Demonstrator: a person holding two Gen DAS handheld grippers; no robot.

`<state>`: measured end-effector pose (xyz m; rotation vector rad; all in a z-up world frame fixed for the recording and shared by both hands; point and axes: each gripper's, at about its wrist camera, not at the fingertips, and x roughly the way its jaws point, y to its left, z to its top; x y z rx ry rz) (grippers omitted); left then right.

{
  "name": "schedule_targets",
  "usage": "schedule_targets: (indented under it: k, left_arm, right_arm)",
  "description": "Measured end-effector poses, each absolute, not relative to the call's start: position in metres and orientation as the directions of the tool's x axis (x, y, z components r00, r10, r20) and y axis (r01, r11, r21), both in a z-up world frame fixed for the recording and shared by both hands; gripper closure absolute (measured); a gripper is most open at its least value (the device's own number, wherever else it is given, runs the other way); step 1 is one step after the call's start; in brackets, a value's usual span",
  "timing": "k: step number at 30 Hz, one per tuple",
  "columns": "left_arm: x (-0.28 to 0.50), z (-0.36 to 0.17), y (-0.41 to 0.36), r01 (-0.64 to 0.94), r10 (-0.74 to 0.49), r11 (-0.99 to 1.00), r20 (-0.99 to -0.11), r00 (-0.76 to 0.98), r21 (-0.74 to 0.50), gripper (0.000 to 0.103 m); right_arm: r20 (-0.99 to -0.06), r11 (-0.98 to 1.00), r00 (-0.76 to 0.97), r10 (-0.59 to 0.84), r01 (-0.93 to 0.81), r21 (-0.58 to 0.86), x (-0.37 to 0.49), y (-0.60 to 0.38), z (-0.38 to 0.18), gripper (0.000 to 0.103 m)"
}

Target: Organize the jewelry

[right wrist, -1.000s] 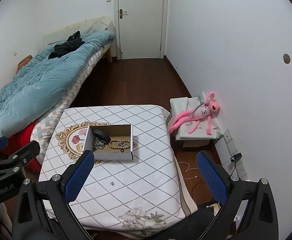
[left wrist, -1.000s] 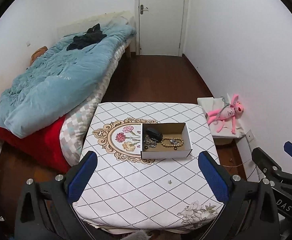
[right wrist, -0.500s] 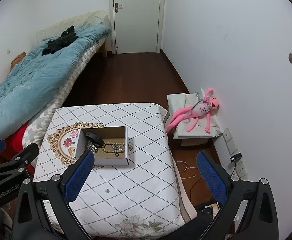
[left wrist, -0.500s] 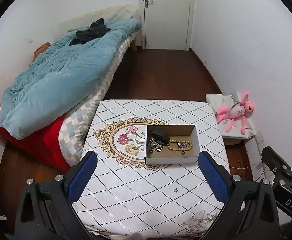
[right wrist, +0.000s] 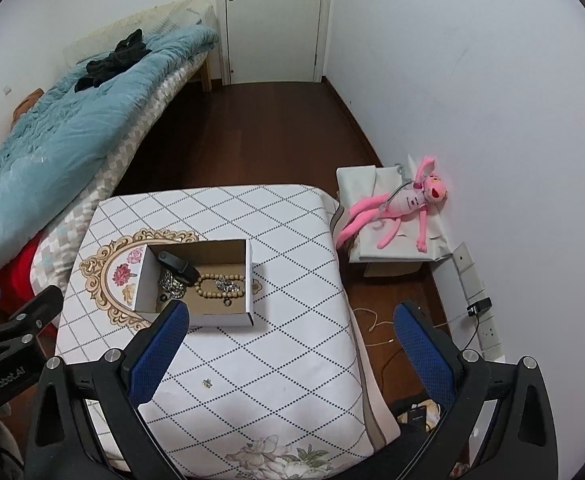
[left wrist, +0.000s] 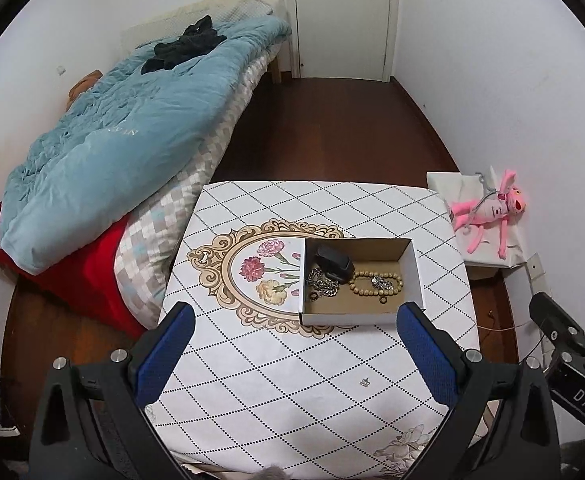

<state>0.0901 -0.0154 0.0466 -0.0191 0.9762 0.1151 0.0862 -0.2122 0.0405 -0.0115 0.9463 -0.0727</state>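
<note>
An open cardboard box [left wrist: 412, 276] [right wrist: 248, 280] stands on the table with the patterned cloth [left wrist: 276, 384] [right wrist: 288, 360]. Inside lie a beaded bracelet [left wrist: 374, 282] [right wrist: 212, 286], a silver chain [left wrist: 322, 282] [right wrist: 170, 282], a black band [left wrist: 334, 264] [right wrist: 178, 266] and small rings. A small earring [left wrist: 363, 381] [right wrist: 207, 382] lies loose on the cloth in front of the box. My left gripper [left wrist: 292, 356] is open and empty, high above the table's front. My right gripper [right wrist: 288, 352] is open and empty, above the table's right front.
A bed with a blue quilt [left wrist: 124, 132] stands left of the table. A pink plush toy [left wrist: 488, 212] [right wrist: 400, 208] lies on a white box by the right wall. A wall socket with cables [right wrist: 478, 308] is at the right. A door [left wrist: 342, 16] is at the back.
Both grippers have tilted and shifted, so the table and box sit lower and nearer in both views. Nothing on the table has moved. Both grippers stay open.
</note>
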Motion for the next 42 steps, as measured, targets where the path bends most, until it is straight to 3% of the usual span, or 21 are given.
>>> schedule_targets:
  k: [42]
  left_arm:
    - [0.0917,0.0399,-0.0153,-0.077,0.069,0.997,-0.83,0.553,0.032,0.0]
  right_arm:
    - [-0.819,0.998,0.57,-0.057,0.033,-0.046,0.0919,-0.2082,0.0346,0.0]
